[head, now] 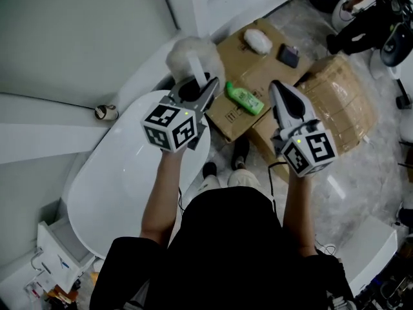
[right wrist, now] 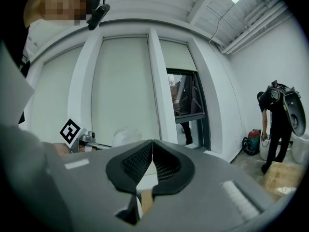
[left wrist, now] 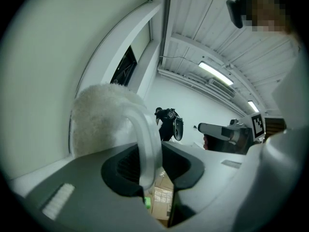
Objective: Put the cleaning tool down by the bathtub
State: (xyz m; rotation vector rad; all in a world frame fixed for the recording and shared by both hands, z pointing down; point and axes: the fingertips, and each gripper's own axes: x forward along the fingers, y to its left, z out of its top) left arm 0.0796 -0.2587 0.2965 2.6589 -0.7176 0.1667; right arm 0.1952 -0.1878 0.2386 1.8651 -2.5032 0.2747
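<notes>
Glossy, smooth bathtub (head: 110, 192); cleaning tool (head: 184, 51) fluffy head w/ transluc. plastic handle; boxes (head: 271, 70) matt cardboard

Setting: staged bathroom corner inside an industrial hall. Evidence: white freestanding bathtub (head: 122, 173) against tall white window panels (right wrist: 120, 86); flattened cardboard boxes (head: 258, 76) on marbled floor (head: 361, 173); ribbed metal ceiling (left wrist: 212, 28) with strip lights (left wrist: 216, 73); person (right wrist: 273, 124) standing by equipment.

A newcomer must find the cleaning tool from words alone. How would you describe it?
Start at the white bathtub on the head view's left; at its far end the left gripper clamps the cleaning tool. It is a fluffy white puff on a pale curved handle, unlike the smooth white lump and green bottle on the cardboard box.
</notes>
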